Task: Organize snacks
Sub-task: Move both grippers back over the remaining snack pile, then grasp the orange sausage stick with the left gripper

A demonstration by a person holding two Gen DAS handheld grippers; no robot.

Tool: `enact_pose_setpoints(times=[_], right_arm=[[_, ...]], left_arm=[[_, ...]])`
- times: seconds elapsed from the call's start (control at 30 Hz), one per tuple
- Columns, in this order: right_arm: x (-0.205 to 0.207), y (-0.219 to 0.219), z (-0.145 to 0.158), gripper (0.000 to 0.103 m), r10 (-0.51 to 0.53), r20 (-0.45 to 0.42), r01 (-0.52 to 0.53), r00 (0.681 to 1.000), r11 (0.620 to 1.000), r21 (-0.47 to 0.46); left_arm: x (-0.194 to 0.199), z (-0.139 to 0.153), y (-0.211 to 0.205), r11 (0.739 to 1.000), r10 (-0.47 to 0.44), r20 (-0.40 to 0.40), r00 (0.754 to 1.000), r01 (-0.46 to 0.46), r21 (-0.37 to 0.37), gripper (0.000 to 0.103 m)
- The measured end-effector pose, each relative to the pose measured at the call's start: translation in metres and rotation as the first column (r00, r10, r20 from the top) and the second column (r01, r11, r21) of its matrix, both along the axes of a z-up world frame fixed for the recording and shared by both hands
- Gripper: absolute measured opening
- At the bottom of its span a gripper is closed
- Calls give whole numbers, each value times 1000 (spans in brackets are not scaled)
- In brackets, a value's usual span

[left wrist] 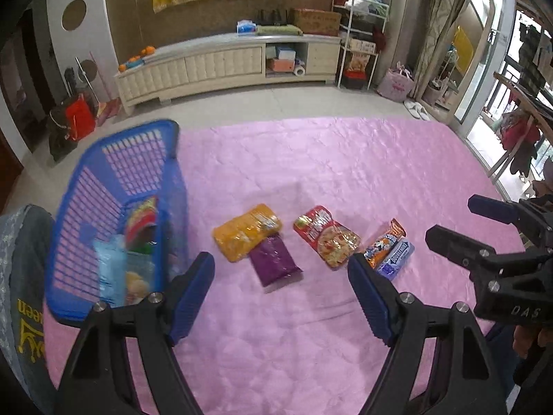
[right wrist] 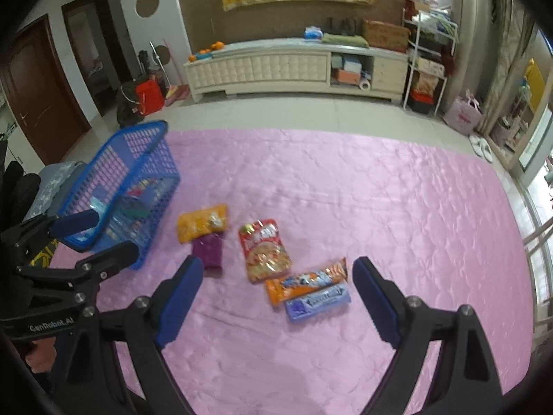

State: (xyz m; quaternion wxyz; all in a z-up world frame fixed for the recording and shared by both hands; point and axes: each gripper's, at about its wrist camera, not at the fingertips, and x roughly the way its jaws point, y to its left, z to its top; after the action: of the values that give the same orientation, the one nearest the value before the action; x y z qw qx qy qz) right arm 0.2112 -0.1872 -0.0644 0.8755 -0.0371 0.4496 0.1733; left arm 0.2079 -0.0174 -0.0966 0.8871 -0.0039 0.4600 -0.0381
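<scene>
Left wrist view. We see the left hand-held gripper with its jaws standing wide and nothing between them. It points down at the pink cover, where five loose snacks lie in a row. The blue basket stands to the left of the row, just beside the left finger, and already holds several packets. The yellow packet and the purple packet lie straight ahead, the purple one overlapped at its top end by the yellow. The purple packet's long axis runs roughly away from us, tilted toward the left. We judge these two to be the left hand's nearest targets. The right hand-held gripper enters from the right edge, also open and empty.

Right wrist view. The right hand-held gripper is spread wide and grips nothing. The orange bar and the blue bar lie side by side, touching, directly between the fingertips and slightly ahead. Their long axes run across the jaw gap, rising a little to the right. We judge that the wrist must roll so the fingers close across the narrow width. The red pouch lies beyond them, toward the left. The basket sits well to the left, so the right hand has the longer carry.
</scene>
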Motion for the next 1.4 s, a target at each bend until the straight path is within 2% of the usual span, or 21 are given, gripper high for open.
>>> enact_pose_setpoints(times=[0.4,0.63,0.83,0.97,1.1,1.17,1.27,1.33,1.4], right_arm=[[22,-32,-66,91,-29,-91,22,995,997,-70],[32,-59,-104,91,-89,-133,78,987,994,-80],[44,-69,-122,91,-113,-157,103,981,992,-73],[45,-76,-126,91,-127,-173,120,977,991,-51],[37,-89,-120,91,-162,-155,154,975,986,-61],[33,-99,-117,91,-176,-150,169,973,984,-55],[27,-109,-116,91,-199,-143,195,970,980,-43],[25,-112,-119,91,-203,-156,200,967,979,-35],[25,-111,-121,91,-201,-162,199,966,980,-29]], left_arm=[[27,-63,-17,1000,-25,-135,991,24,-5,78],[53,-99,-50,991,-120,-185,975,130,40,78],[74,-107,-74,980,-177,-188,966,191,59,78],[86,-107,-100,947,-274,-170,947,296,121,78],[89,-106,-118,907,-377,-174,910,401,129,77],[89,-110,-129,877,-428,-187,884,456,150,74],[89,-120,-142,844,-470,-224,854,509,169,55],[90,-127,-150,839,-472,-256,844,519,163,38],[91,-129,-155,839,-478,-252,841,522,151,30]])
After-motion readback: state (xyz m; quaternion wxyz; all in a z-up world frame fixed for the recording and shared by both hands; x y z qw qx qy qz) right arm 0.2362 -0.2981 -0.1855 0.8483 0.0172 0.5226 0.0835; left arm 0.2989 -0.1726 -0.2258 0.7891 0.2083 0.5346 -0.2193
